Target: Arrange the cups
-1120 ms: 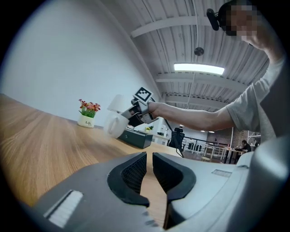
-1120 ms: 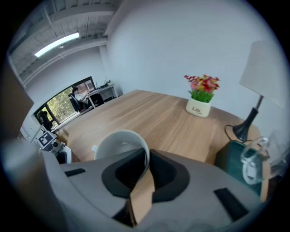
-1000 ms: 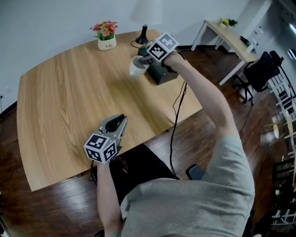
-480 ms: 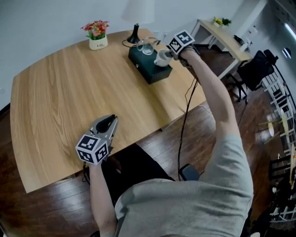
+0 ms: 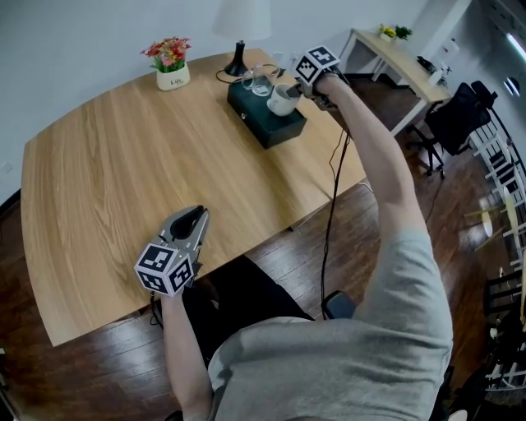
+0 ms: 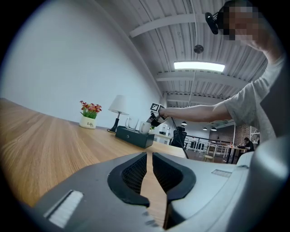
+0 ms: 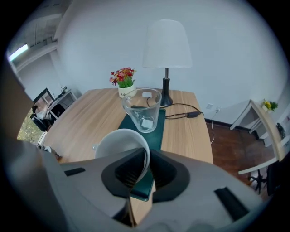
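1. The wooden table (image 5: 123, 164) has a pale, grained top with rounded corners.
2. A white flower pot (image 5: 171, 76) with red blooms stands near the far edge.
3. A white-shaded lamp (image 5: 241, 20) stands beside it, with its cable (image 7: 183, 112) trailing across the wood.
4. A dark green box (image 5: 265, 123) lies just in front of the lamp.

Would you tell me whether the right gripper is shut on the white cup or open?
Shut on it: in the right gripper view, the right gripper pinches the white cup by its rim.
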Demonstrator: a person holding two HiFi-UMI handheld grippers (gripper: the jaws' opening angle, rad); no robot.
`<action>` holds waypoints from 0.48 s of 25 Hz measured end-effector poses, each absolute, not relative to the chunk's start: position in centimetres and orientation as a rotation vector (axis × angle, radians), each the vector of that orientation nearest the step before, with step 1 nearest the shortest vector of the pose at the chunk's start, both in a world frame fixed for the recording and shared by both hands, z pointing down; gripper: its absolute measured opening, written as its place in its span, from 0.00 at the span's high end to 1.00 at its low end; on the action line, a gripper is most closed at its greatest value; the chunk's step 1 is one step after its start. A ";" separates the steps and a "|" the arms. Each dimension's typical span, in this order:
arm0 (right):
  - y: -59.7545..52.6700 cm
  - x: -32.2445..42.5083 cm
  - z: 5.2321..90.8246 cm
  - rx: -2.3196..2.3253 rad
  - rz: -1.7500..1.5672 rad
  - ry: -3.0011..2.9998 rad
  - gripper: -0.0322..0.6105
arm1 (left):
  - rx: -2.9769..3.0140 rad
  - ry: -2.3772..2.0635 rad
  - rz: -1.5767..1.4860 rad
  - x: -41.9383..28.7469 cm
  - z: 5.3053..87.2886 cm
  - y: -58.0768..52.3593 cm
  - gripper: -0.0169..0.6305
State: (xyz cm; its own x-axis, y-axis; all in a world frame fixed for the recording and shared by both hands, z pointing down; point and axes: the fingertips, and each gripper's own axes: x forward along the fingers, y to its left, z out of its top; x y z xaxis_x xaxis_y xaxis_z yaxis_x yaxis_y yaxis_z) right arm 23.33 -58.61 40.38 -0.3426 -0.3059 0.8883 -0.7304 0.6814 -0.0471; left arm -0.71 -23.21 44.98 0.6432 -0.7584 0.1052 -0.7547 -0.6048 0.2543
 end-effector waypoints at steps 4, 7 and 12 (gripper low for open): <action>-58.5 23.0 40.5 0.779 0.497 -1.900 0.88 | 2.589 -1.220 -0.021 -0.7 44.9 -23.2 0.90; -58.6 23.1 40.7 0.762 0.465 -1.847 0.84 | 2.590 -1.224 -0.018 -0.8 45.1 -23.3 0.90; -58.3 23.6 40.7 0.740 0.404 -1.782 0.83 | 2.591 -1.225 -0.018 -0.6 45.1 -23.3 0.90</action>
State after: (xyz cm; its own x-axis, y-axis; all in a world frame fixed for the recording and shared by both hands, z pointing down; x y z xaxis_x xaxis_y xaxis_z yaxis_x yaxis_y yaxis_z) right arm 23.56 -58.34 40.70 -0.1942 -0.2832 0.9392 -0.6604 0.7457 0.0884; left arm -0.64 -23.29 45.09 0.6416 -0.7598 0.1051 -0.7563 -0.6040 0.2513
